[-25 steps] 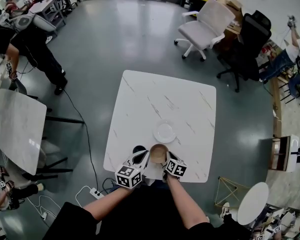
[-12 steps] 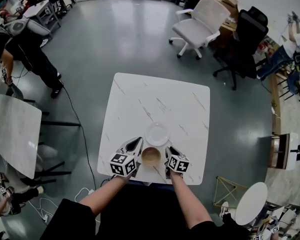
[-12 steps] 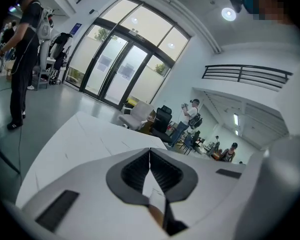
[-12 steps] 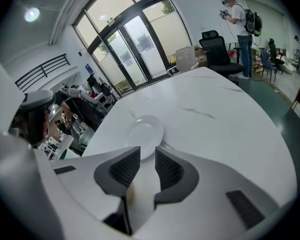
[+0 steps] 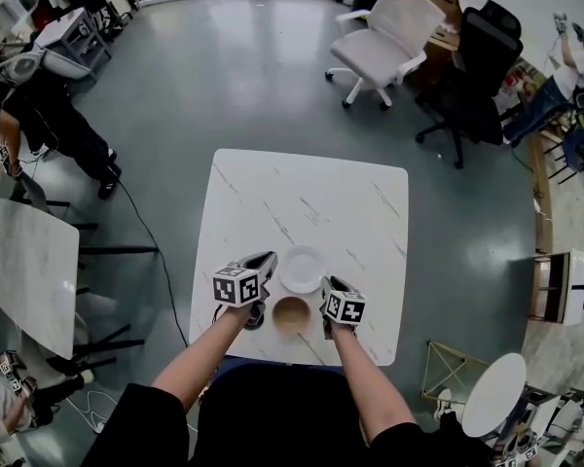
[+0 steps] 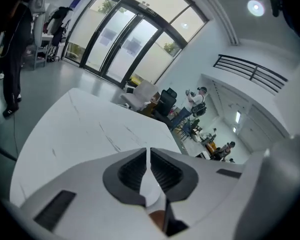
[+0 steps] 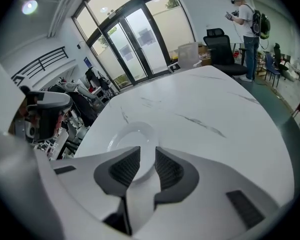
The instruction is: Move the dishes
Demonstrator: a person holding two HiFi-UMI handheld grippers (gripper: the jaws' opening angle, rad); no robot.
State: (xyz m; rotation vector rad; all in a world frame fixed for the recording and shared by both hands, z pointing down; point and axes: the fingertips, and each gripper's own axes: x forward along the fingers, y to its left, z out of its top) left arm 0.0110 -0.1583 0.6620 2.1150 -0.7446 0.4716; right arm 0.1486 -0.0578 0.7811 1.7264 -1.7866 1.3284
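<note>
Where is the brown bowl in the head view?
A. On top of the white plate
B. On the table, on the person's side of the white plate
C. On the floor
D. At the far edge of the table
B: the brown bowl stands on the table itself, nearer the person than the white plate, not on it.

plate [image 7: 129,135] partly behind right hand-held gripper [image 7: 147,152]
</note>
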